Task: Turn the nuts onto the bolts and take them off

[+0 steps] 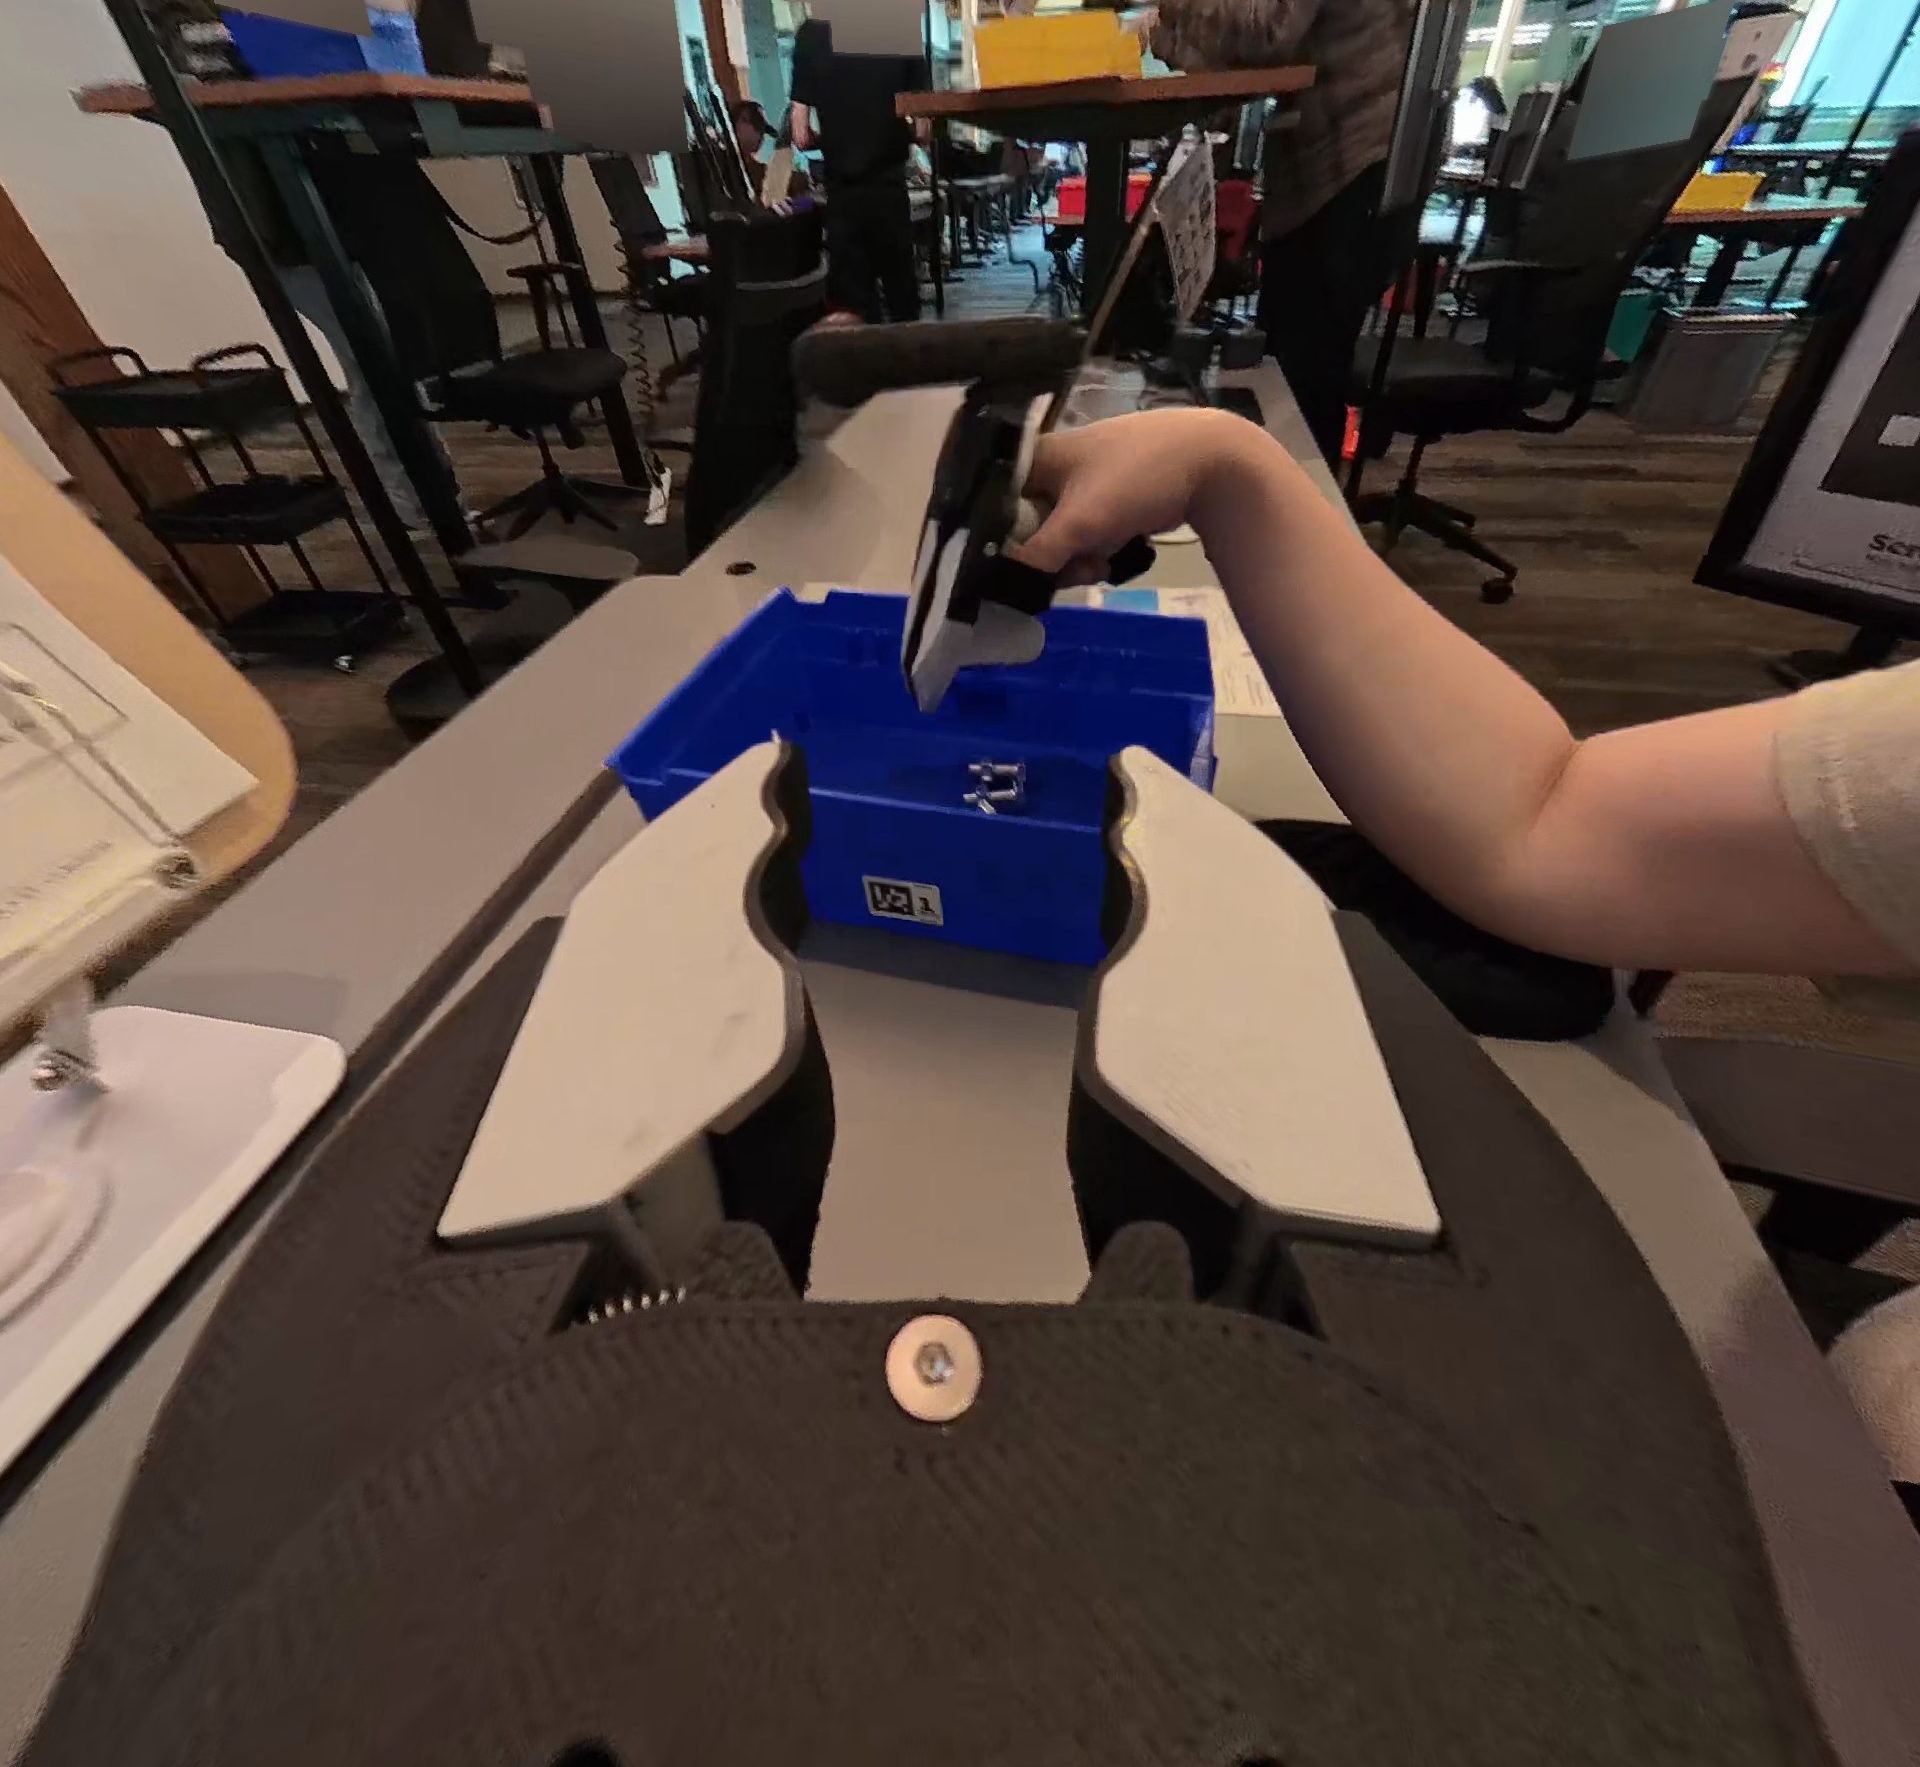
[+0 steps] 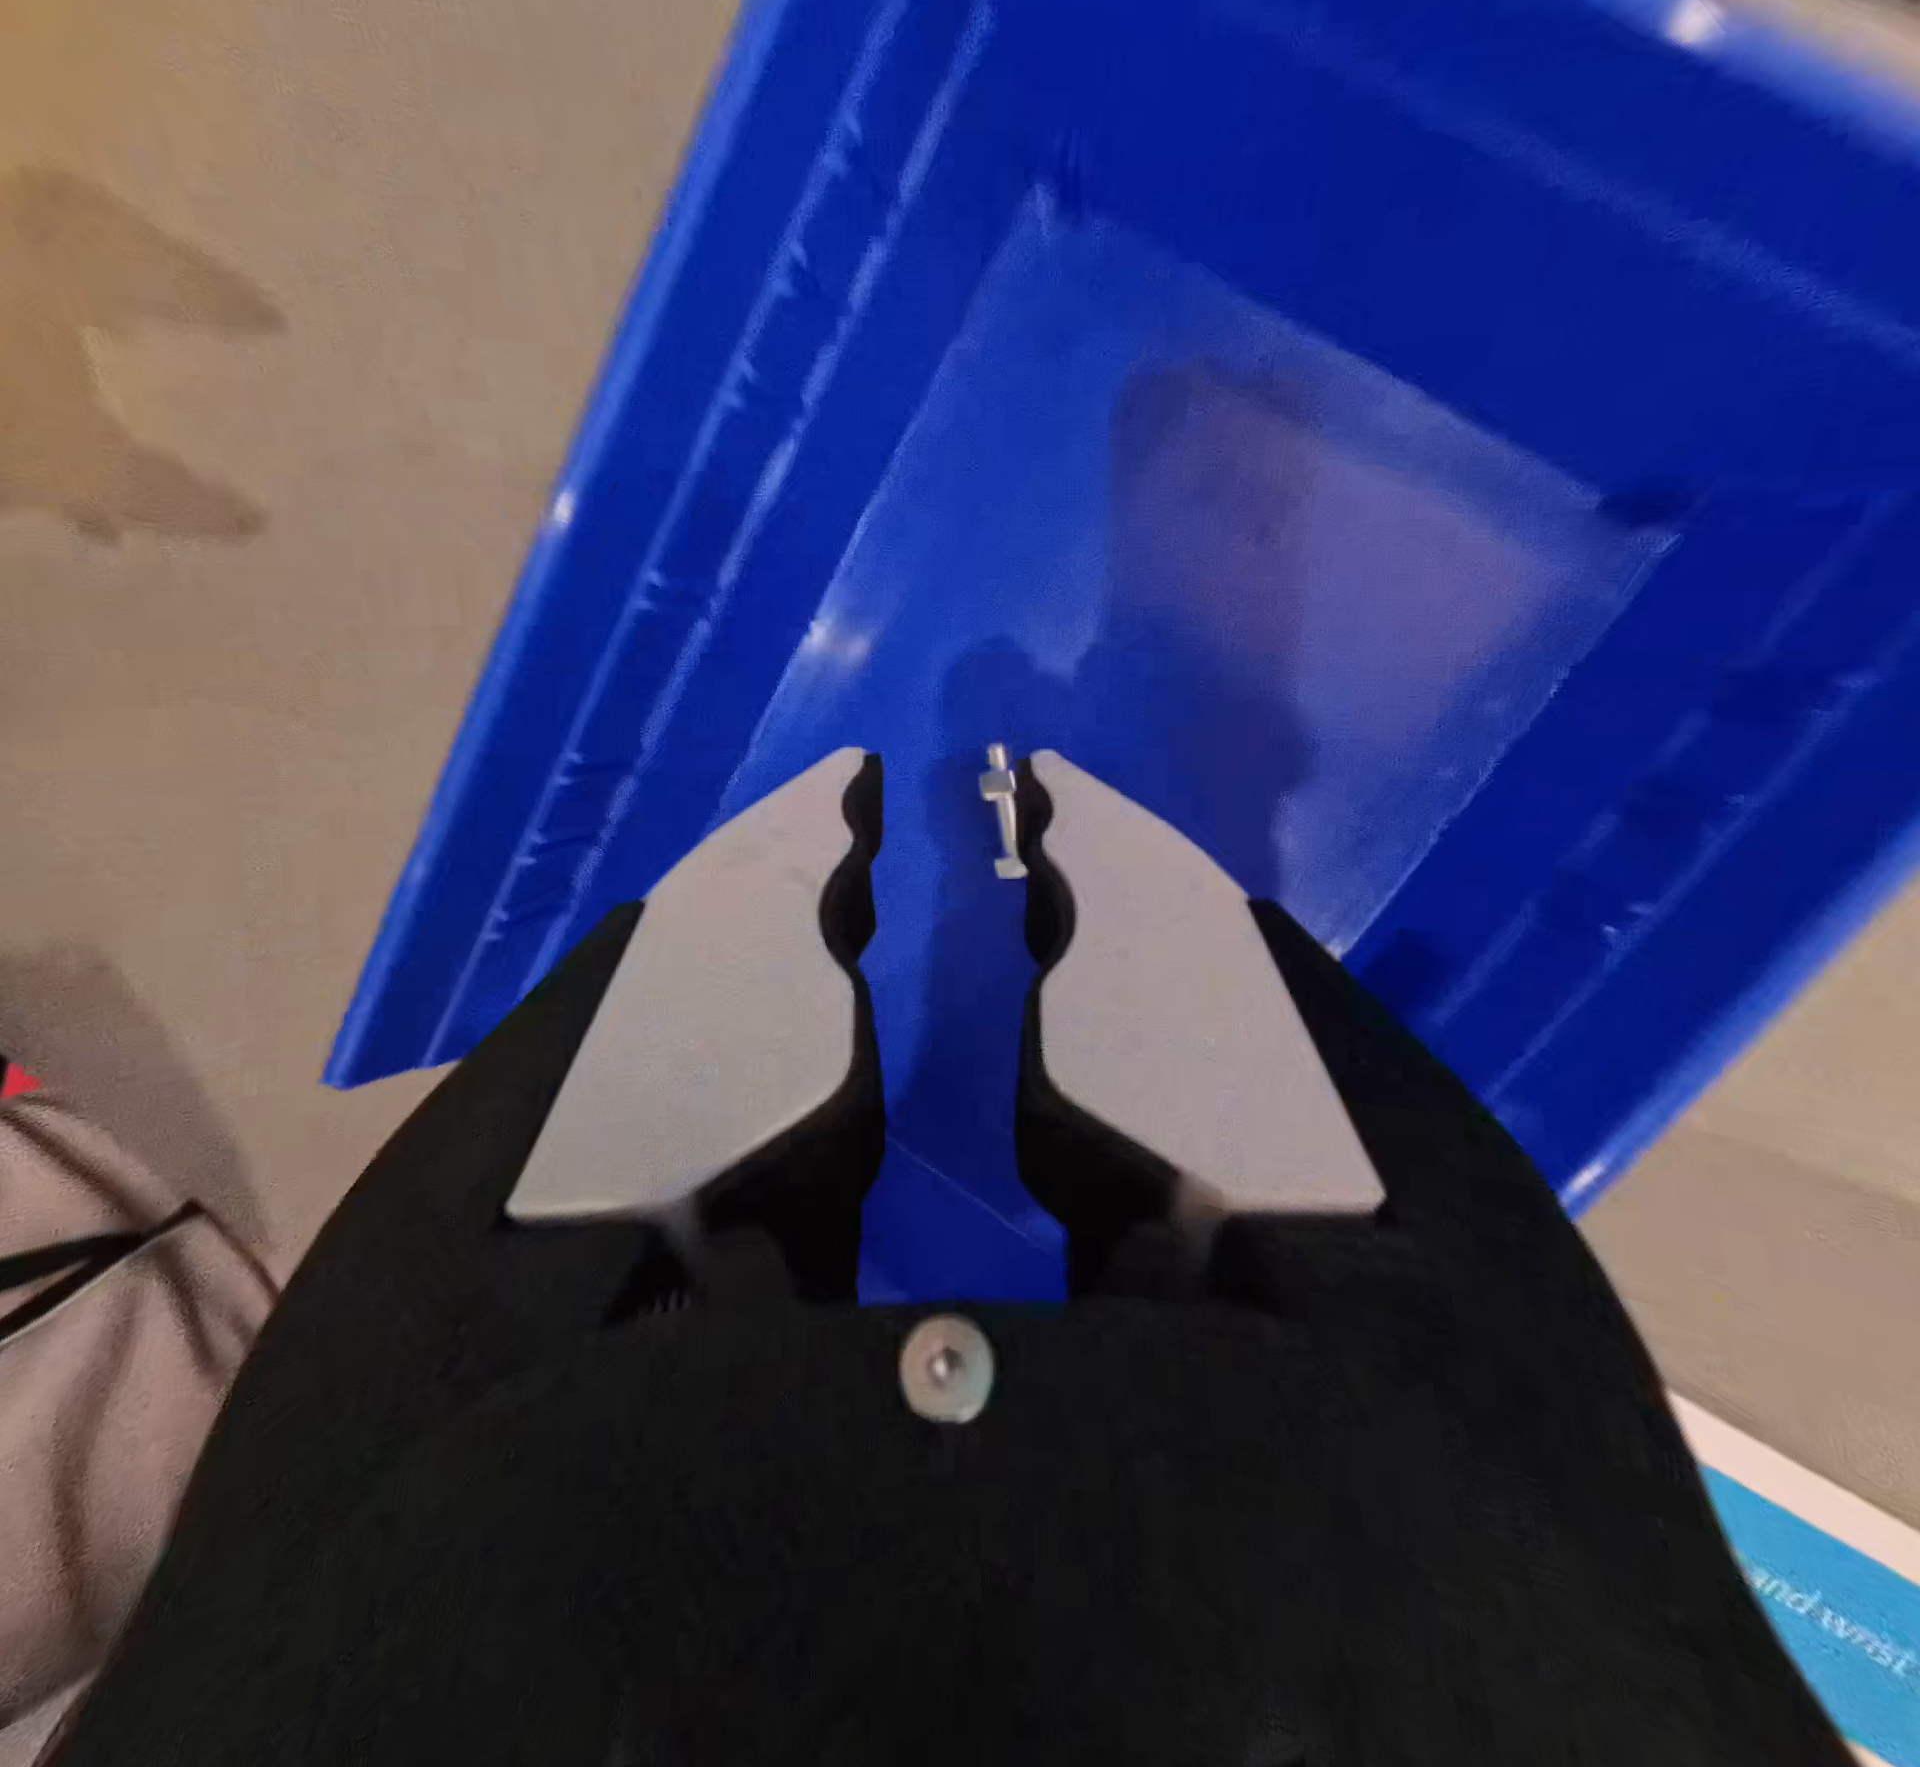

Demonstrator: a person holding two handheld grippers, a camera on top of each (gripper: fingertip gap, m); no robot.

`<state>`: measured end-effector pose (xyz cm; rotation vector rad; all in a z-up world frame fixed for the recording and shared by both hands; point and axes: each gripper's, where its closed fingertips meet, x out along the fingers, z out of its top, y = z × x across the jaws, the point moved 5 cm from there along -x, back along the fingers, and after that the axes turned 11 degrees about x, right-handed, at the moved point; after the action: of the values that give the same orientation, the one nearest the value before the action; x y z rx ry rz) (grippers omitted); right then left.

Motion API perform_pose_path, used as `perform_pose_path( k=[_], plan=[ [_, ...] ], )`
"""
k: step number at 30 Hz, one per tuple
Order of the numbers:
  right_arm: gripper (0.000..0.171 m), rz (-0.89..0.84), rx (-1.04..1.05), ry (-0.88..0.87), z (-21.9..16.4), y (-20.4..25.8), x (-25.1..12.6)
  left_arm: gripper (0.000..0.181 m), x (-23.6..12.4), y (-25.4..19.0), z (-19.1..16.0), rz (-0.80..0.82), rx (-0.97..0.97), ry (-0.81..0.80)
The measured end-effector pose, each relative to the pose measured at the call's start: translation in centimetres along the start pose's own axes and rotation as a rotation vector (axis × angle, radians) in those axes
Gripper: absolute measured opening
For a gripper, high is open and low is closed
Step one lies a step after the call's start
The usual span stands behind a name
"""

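A blue plastic bin (image 1: 935, 844) stands on the grey table (image 1: 436, 844). Small silver bolts (image 1: 992, 784) lie on its floor. My left gripper (image 1: 954, 782) is open and empty, held just short of the bin's near wall. My right gripper (image 1: 930, 689), held by a bare hand, points steeply down into the bin. In the right wrist view the right gripper (image 2: 951, 772) is open over the bin floor (image 2: 1351, 522). A silver bolt with a nut on it (image 2: 1003, 813) lies between the fingertips, close to the right finger, and is not clamped.
A black cloth-like heap (image 1: 1455, 948) lies right of the bin under the forearm (image 1: 1403, 730). Paper sheets (image 1: 1242, 668) lie behind the bin. A white board (image 1: 156, 1156) sits at the left. A blue and white sheet (image 2: 1829, 1603) lies near the bin. Chairs and desks stand beyond. The grippers' ends are close to 30 cm from one another.
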<state>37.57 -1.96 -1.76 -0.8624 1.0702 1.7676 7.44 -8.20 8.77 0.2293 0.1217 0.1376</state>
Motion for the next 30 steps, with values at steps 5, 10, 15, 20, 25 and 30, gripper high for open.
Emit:
perform_pose_path(
  k=[5,10,15,20,25,30],
  plan=[
    [0.041,0.058,-0.299,-0.618,4.1,6.6,-8.5,0.054,-6.4,1.7,5.0,0.221,0.059,0.029],
    [0.060,-0.003,-0.565,-1.108,4.5,12.3,-13.6,0.048,-15.2,3.8,4.0,0.546,-0.044,0.332],
    [0.059,0.022,-0.629,-1.164,4.1,14.8,-14.0,0.030,-23.0,1.3,-5.3,0.475,-0.351,0.952],
    [0.059,0.011,-0.650,-1.151,4.1,15.5,-13.5,0.018,-26.6,0.4,-11.5,0.332,-0.478,1.269],
    [0.059,-0.020,-0.685,-1.115,4.3,15.9,-12.4,0.015,-26.9,1.4,-14.8,0.234,-0.331,1.353],
    [0.059,-0.053,-0.706,-1.087,4.4,15.8,-11.7,0.008,-26.9,1.4,-17.9,0.107,-0.272,1.389]
  ],
)
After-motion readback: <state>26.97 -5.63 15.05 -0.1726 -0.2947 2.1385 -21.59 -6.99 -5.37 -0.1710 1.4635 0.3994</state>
